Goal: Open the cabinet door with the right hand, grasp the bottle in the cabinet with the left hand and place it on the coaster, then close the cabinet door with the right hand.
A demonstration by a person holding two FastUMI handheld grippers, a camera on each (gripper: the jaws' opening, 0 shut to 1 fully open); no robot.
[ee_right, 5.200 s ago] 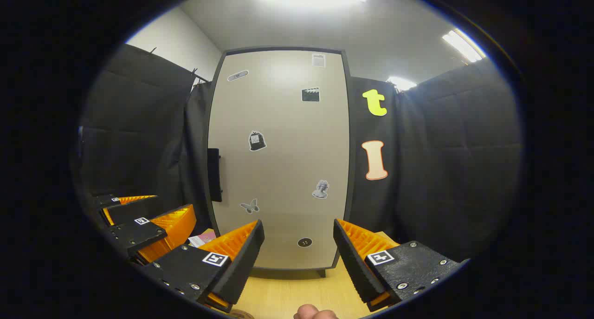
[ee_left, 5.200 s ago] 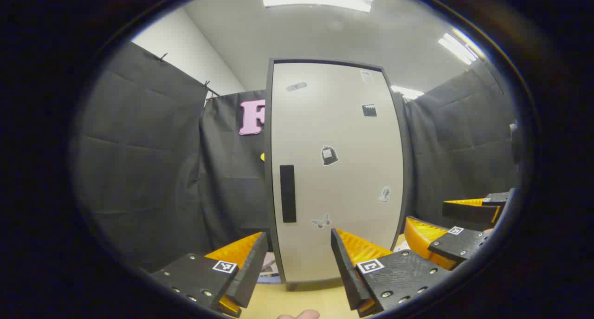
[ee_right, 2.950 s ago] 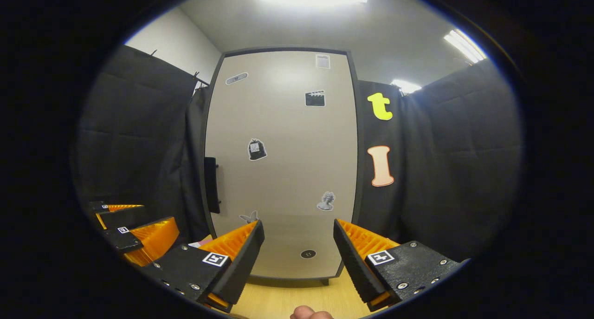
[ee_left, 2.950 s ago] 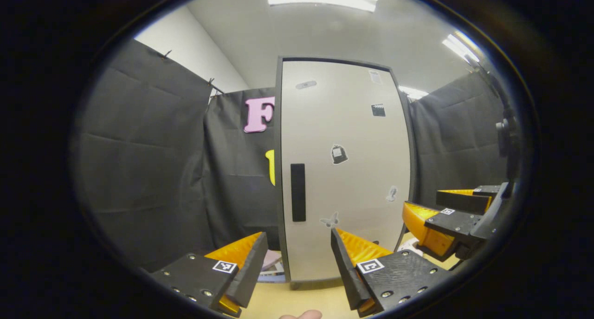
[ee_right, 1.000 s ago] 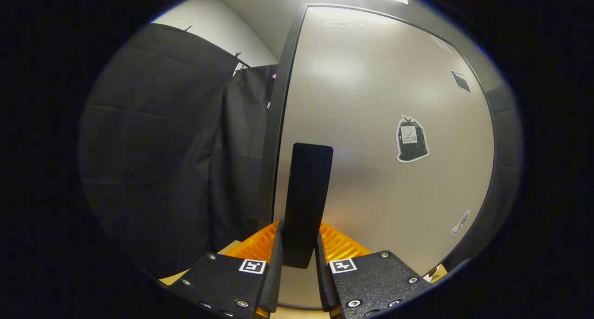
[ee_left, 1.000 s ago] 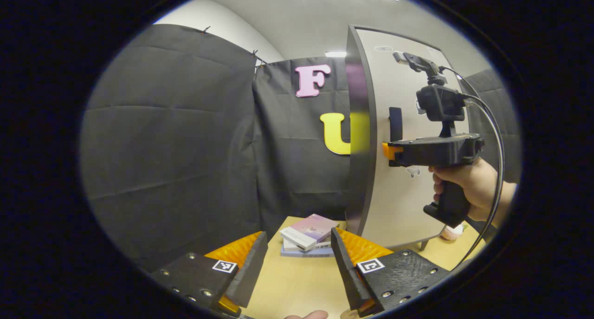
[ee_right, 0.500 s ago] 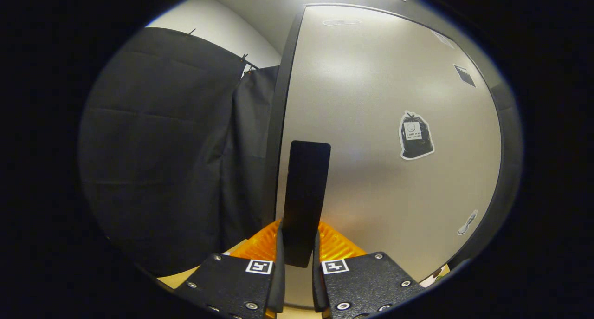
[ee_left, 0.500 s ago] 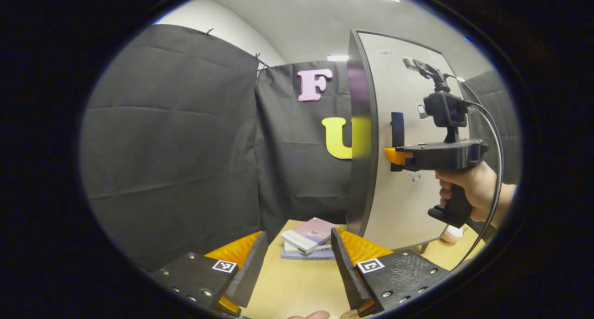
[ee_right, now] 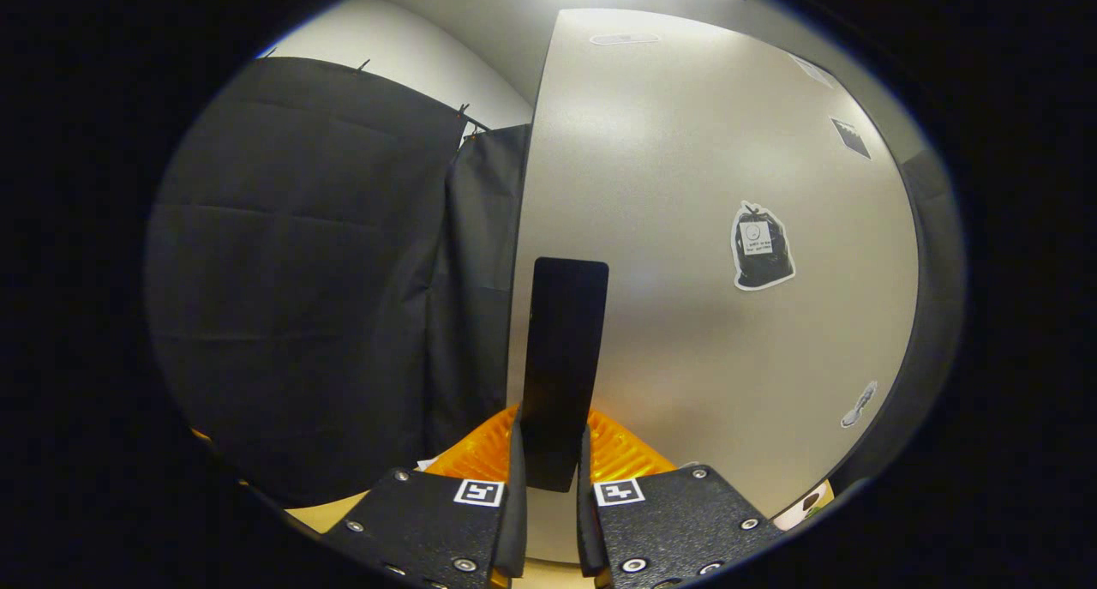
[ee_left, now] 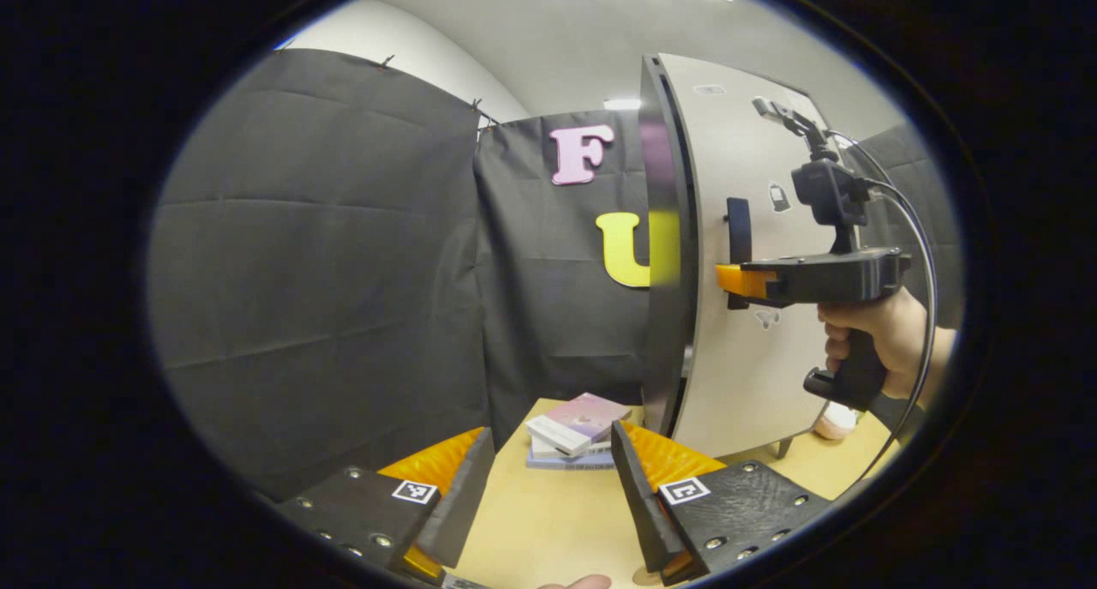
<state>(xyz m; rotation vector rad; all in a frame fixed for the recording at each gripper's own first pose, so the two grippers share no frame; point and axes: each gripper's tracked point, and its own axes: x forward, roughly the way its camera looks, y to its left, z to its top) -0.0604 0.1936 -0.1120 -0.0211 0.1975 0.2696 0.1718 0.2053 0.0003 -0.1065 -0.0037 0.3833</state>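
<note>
The cabinet's pale door point(ee_right: 703, 255) carries a black upright handle point(ee_right: 561, 357), and my right gripper point(ee_right: 548, 469) is shut on the handle's lower end. In the left gripper view the door point(ee_left: 754, 229) stands slightly ajar, a narrow gap showing along its left edge beside the dark cabinet side point(ee_left: 660, 255). The right gripper point(ee_left: 733, 280) clamps the handle point(ee_left: 737, 237) there, held by a hand point(ee_left: 874, 340). My left gripper point(ee_left: 548, 486) hangs open over the wooden table with nothing between its fingers. The cabinet's inside is hidden.
A small stack of books point(ee_left: 572, 430) lies on the wooden table point(ee_left: 548, 520) just left of the cabinet's foot. A round edge, perhaps a coaster point(ee_left: 643, 577), peeks at the bottom. A pale small object point(ee_left: 836, 422) sits behind the cabinet leg. Black cloth walls enclose the booth.
The right gripper closed on the door handle about a second ago and has since pulled the door slightly ajar. The left gripper has stayed open and nearly still.
</note>
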